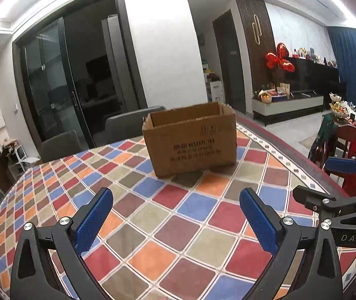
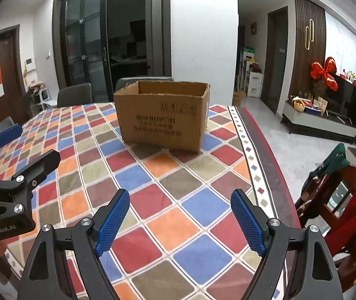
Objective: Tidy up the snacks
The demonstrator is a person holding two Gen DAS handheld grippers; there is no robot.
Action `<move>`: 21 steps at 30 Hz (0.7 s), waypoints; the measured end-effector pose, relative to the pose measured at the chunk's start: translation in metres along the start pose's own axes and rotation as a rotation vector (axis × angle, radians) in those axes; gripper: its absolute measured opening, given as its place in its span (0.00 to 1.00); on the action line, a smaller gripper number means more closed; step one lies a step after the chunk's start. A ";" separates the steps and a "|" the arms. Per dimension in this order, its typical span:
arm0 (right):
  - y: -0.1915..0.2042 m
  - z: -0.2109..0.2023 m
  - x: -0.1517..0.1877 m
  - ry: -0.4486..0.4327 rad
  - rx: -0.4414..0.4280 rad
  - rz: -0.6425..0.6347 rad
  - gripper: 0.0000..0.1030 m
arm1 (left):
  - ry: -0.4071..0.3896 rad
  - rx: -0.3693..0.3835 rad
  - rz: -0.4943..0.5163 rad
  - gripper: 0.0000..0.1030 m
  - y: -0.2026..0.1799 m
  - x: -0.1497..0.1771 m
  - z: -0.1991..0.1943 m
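Checkered in red, blue, orange and olive squares, the cloth-covered desk (image 1: pixel 153 225) fills the lower half of both wrist views, with grey chairs (image 1: pixel 60 142) along its far side and dark glass doors (image 1: pixel 52 80) behind them. An open cardboard box (image 1: pixel 190 137) stands upright on the desk, toward the far edge, with dark print on its near face; its inside is hidden from both cameras. No snacks can be made out on the desk.

The left tongs (image 1: pixel 176 221) hang above the cloth on the near side of the box, blue pads spread wide with nothing between them. The right tongs (image 2: pixel 180 220) sit just beside them, likewise spread and empty, well short of the box. A red foil bow balloon (image 1: pixel 279 58) hangs by the dark cabinet at the far right.
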State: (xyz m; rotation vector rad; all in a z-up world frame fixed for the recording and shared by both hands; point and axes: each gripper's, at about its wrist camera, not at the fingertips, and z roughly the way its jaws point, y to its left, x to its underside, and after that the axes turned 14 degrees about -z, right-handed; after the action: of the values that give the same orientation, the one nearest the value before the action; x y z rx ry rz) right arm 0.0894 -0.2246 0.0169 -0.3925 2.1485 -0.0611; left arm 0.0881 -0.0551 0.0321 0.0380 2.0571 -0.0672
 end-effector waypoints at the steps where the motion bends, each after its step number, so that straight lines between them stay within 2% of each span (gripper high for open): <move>1: 0.001 0.001 0.002 0.004 0.002 -0.001 0.81 | 0.007 0.002 -0.003 1.00 0.001 0.001 0.001; 5: 0.003 0.003 0.005 0.013 -0.011 -0.004 0.81 | 0.044 0.012 -0.011 1.00 0.002 0.008 0.004; 21: 0.011 0.014 0.011 0.049 -0.029 -0.019 0.81 | 0.074 0.002 -0.021 1.00 0.008 0.014 0.014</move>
State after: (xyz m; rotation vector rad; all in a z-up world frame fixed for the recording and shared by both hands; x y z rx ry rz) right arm 0.0917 -0.2157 -0.0021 -0.4323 2.1960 -0.0505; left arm 0.0941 -0.0478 0.0128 0.0210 2.1313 -0.0820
